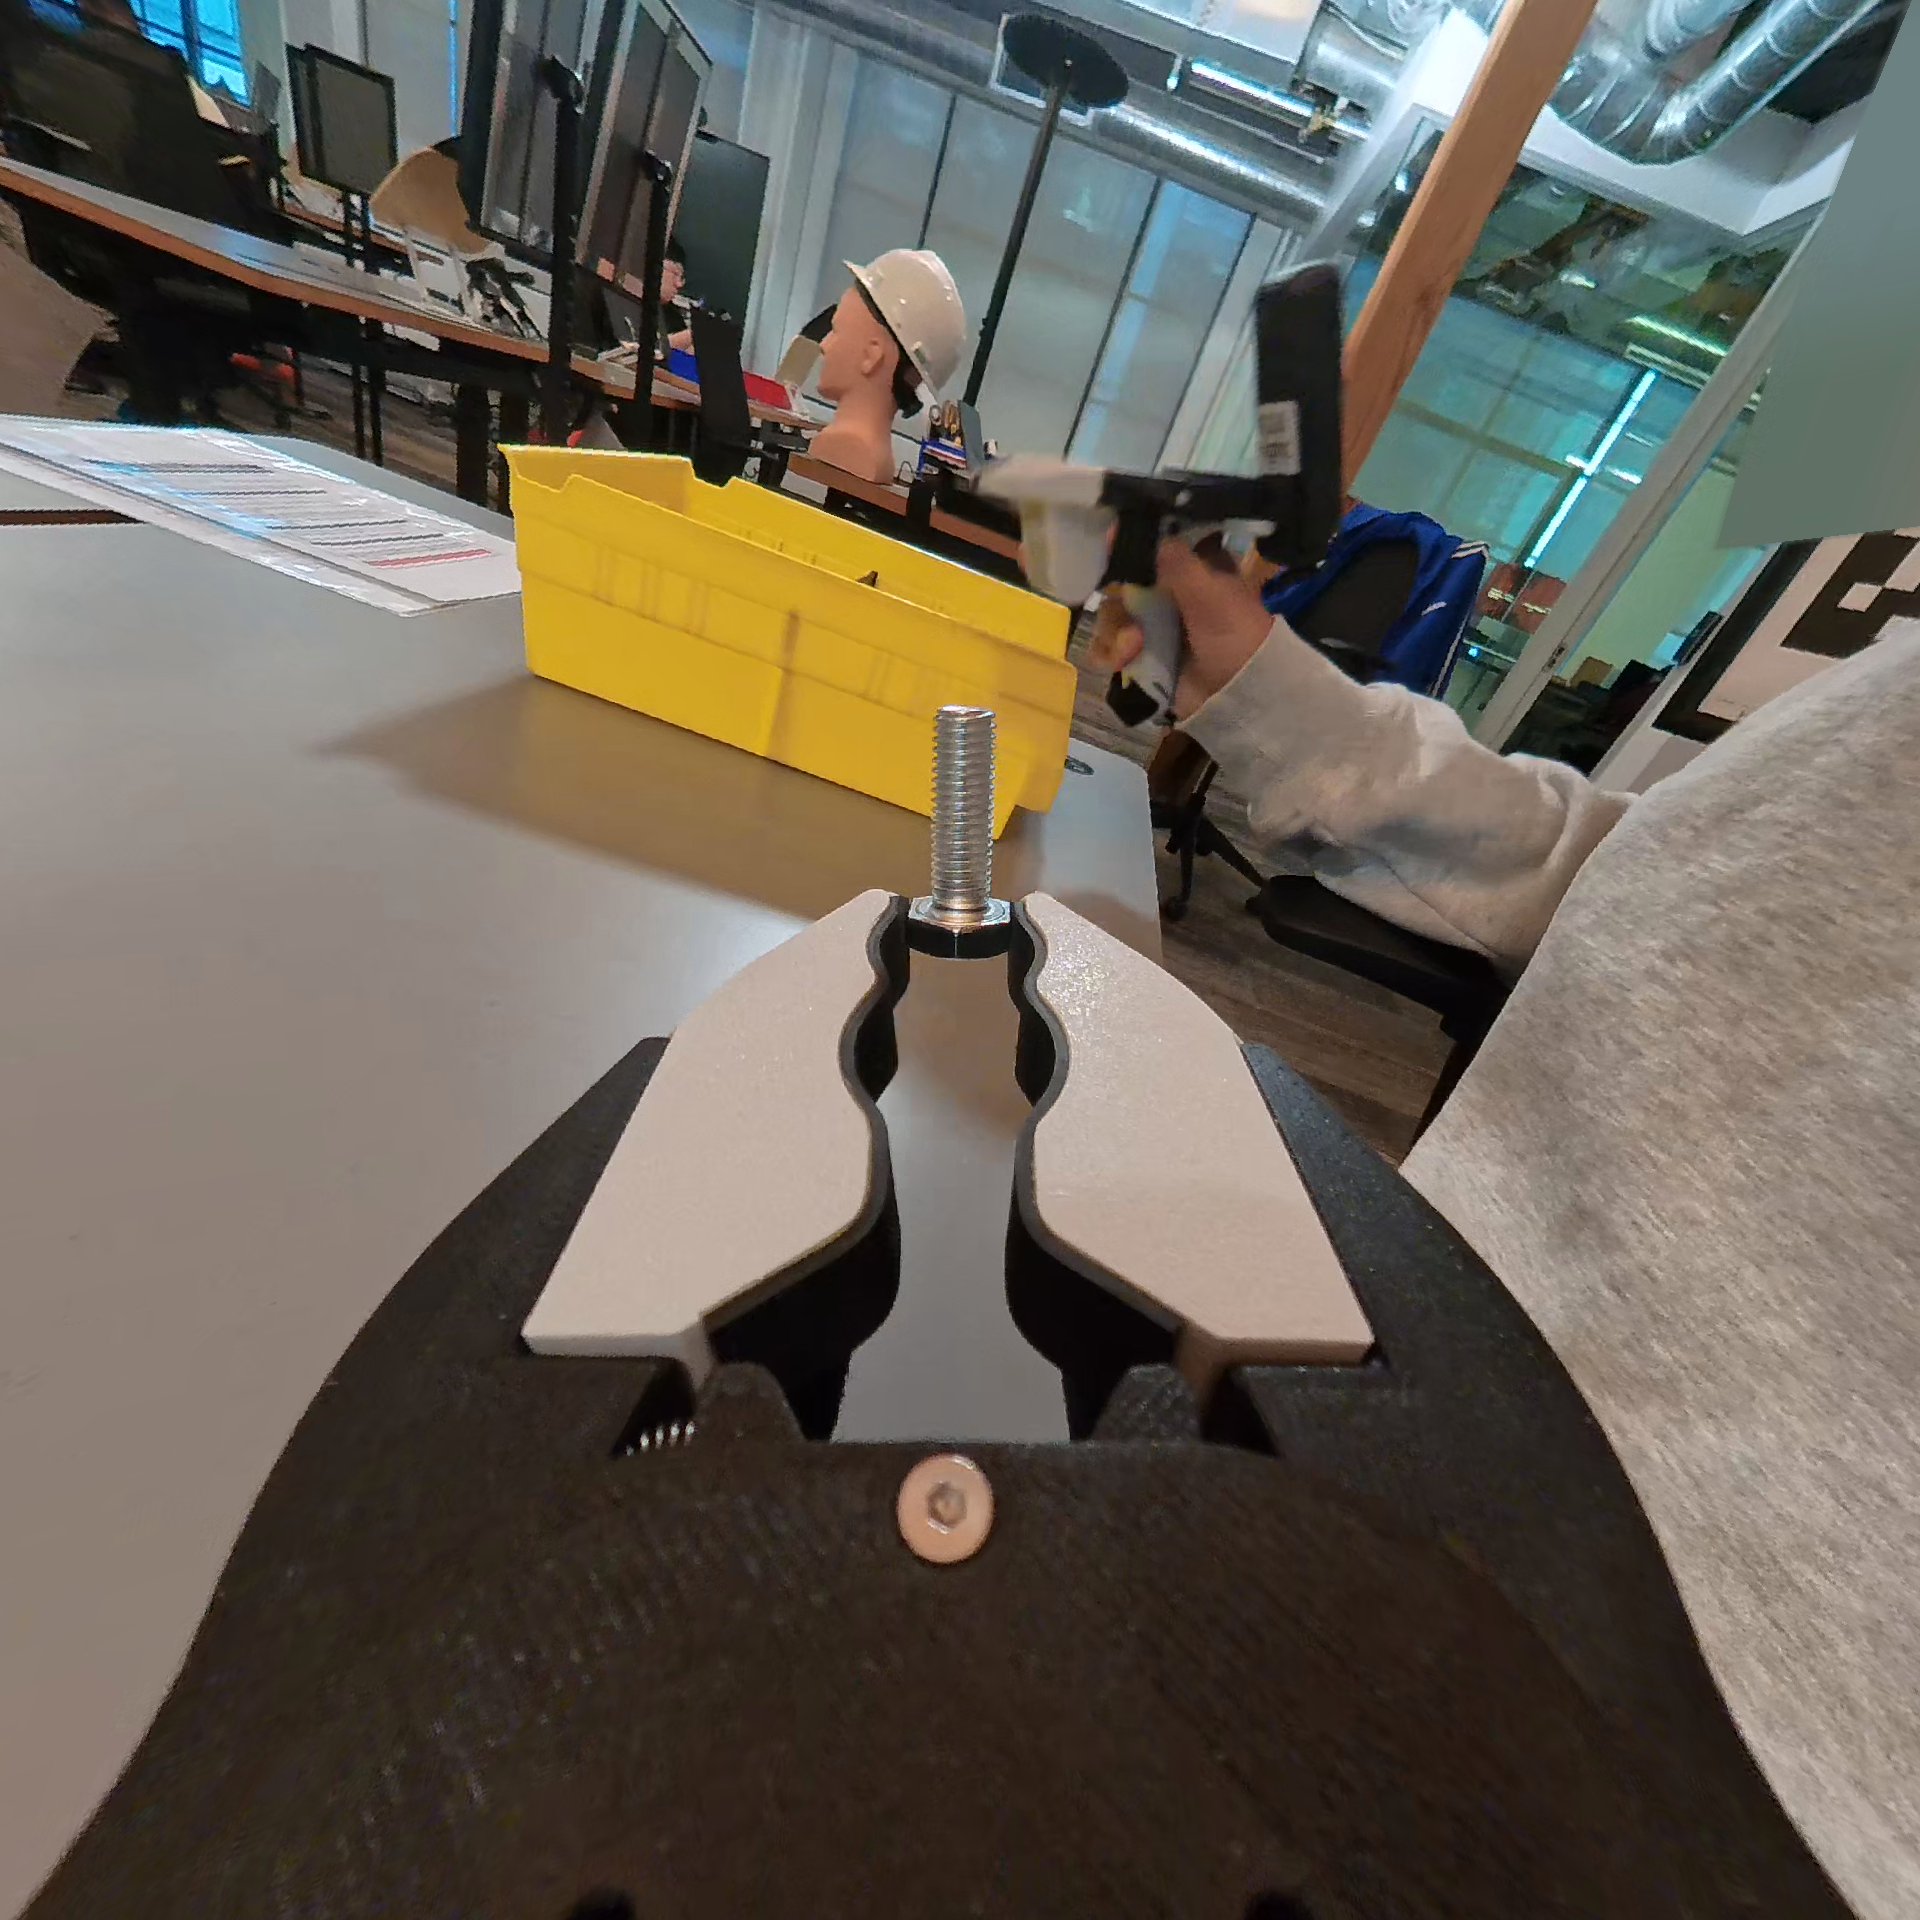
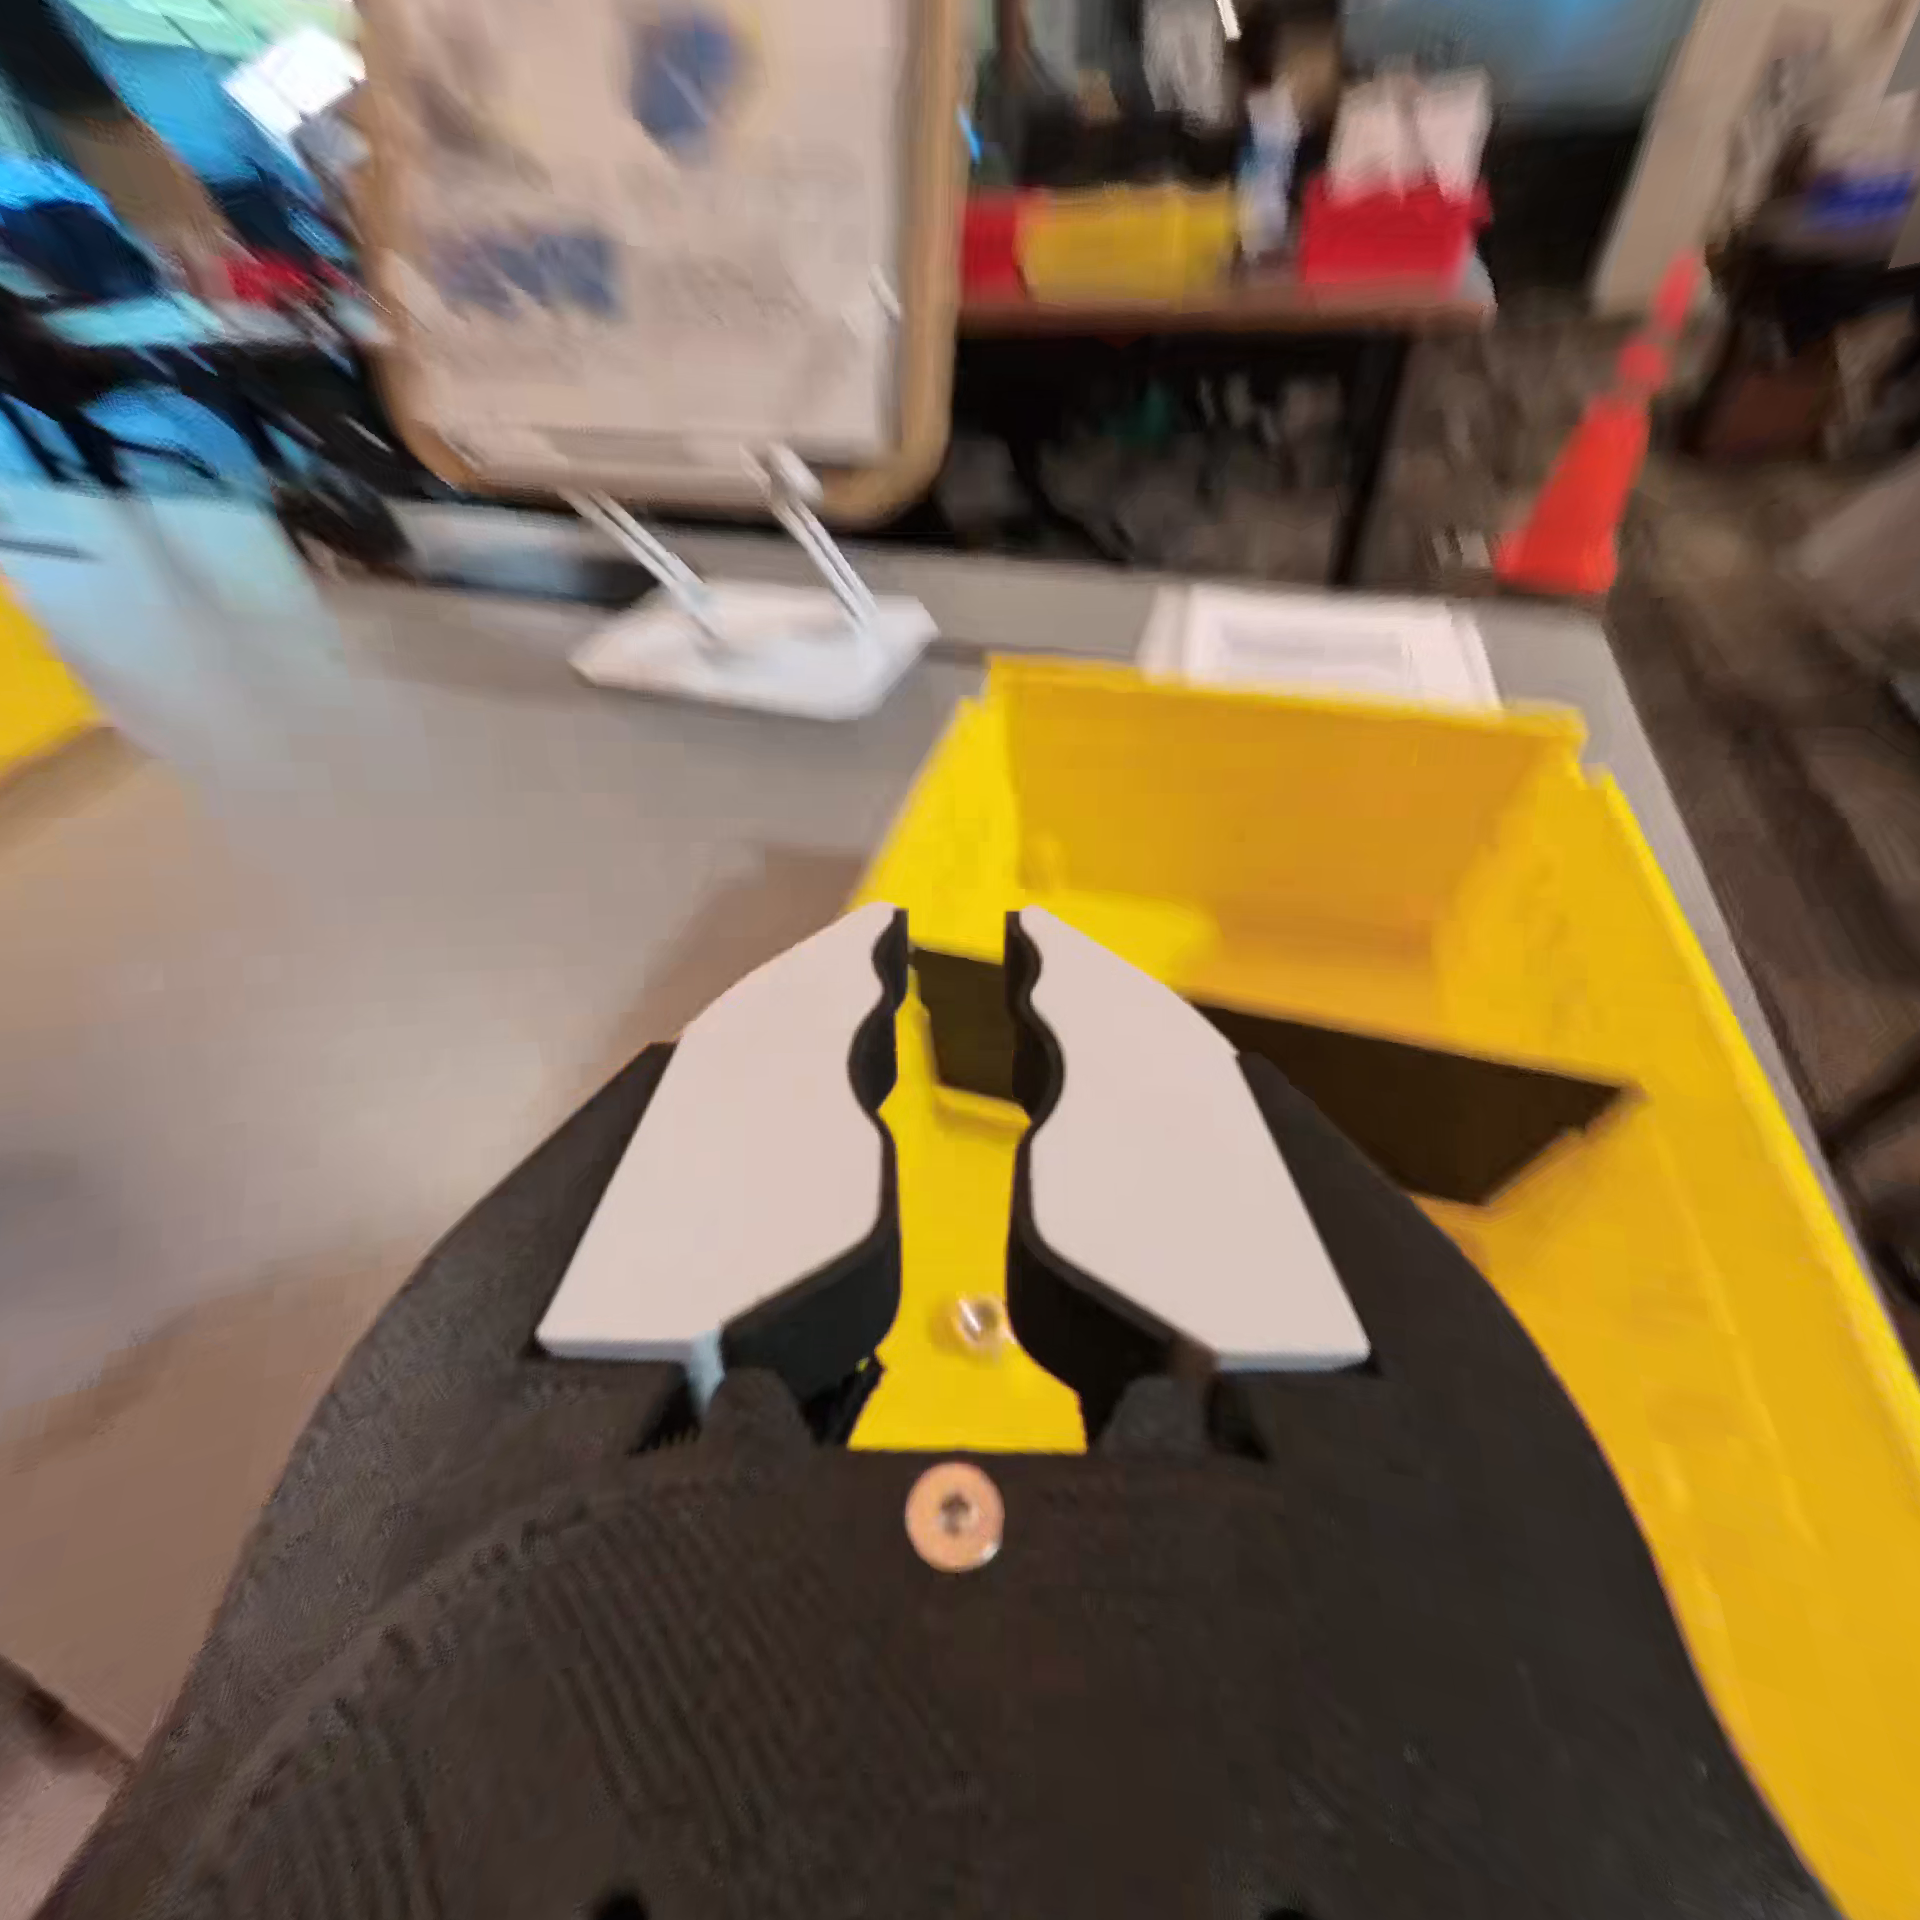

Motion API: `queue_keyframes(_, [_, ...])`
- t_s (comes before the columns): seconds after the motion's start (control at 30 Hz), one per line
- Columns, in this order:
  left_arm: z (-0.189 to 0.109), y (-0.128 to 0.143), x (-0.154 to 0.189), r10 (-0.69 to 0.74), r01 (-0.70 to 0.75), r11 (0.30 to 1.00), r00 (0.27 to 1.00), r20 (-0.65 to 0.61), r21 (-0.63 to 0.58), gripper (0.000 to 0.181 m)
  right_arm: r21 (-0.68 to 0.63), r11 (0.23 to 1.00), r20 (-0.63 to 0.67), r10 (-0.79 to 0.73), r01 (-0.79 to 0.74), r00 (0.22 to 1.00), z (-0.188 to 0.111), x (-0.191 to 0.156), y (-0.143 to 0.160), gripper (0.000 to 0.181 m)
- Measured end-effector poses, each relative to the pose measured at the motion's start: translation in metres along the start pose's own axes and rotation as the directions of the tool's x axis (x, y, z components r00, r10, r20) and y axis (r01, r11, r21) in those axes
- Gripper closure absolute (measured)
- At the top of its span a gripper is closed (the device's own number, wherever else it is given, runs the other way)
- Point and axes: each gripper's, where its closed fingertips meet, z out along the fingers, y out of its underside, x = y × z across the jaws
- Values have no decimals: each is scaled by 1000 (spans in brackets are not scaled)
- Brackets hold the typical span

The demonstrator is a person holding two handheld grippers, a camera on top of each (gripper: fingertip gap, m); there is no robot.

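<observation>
My left gripper (image 1: 961, 920) is shut on the hex head of a silver bolt (image 1: 963, 810). The threaded shaft stands upright above the grey table (image 1: 260, 883). A yellow bin (image 1: 727, 623) sits on the table beyond it. My right gripper (image 2: 956, 925) hovers over the front lip of that bin (image 2: 1247, 831) with its jaws a narrow gap apart and nothing between them. A small shiny nut-like piece (image 2: 977, 1322) lies on the yellow lip below the gap. The right wrist view is blurred. The right gripper also shows in the left wrist view (image 1: 1049, 488), held by a hand in a grey sleeve.
A laminated sheet (image 1: 260, 509) lies at the table's far left. A white stand (image 2: 758, 655), a paper sheet (image 2: 1320, 644) and another yellow bin (image 2: 31, 686) lie past the bin. An orange cone (image 2: 1579, 488) stands on the floor. A mannequin head with hard hat (image 1: 894, 353) stands behind.
</observation>
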Motion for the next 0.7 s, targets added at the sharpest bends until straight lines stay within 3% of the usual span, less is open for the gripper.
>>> queue_keyframes(0.1, [0, 0, 0, 2, -2, 1000, 1000, 0, -1, 162, 170, 983, 140, -96, 71, 986, -5, -65, -39, 167])
queue_keyframes(0.2, [0, 0, 2, 14, -14, 1000, 1000, 1, -3, 162, 241, 968, 309, -149, 74, 939, 2, -141, -45, 170])
queue_keyframes(0.37, [3, 3, 10, 27, -27, 1000, 999, -23, -15, 162, 70, 985, 622, 82, -159, 779, 27, -247, -3, 167])
queue_keyframes(0.5, [9, 8, 24, 37, -39, 998, 998, -57, -39, 162, -88, 969, 718, 222, -230, 660, 37, -286, 22, 156])
queue_keyframes(0.6, [13, 9, 30, 16, -20, 999, 997, -74, -51, 162, -151, 972, 741, 232, -181, 630, 38, -305, 39, 149])
queue_keyframes(0.7, [13, 11, 28, 6, -10, 998, 998, -65, -63, 162, -130, 983, 762, 183, -130, 622, 34, -317, 42, 155])
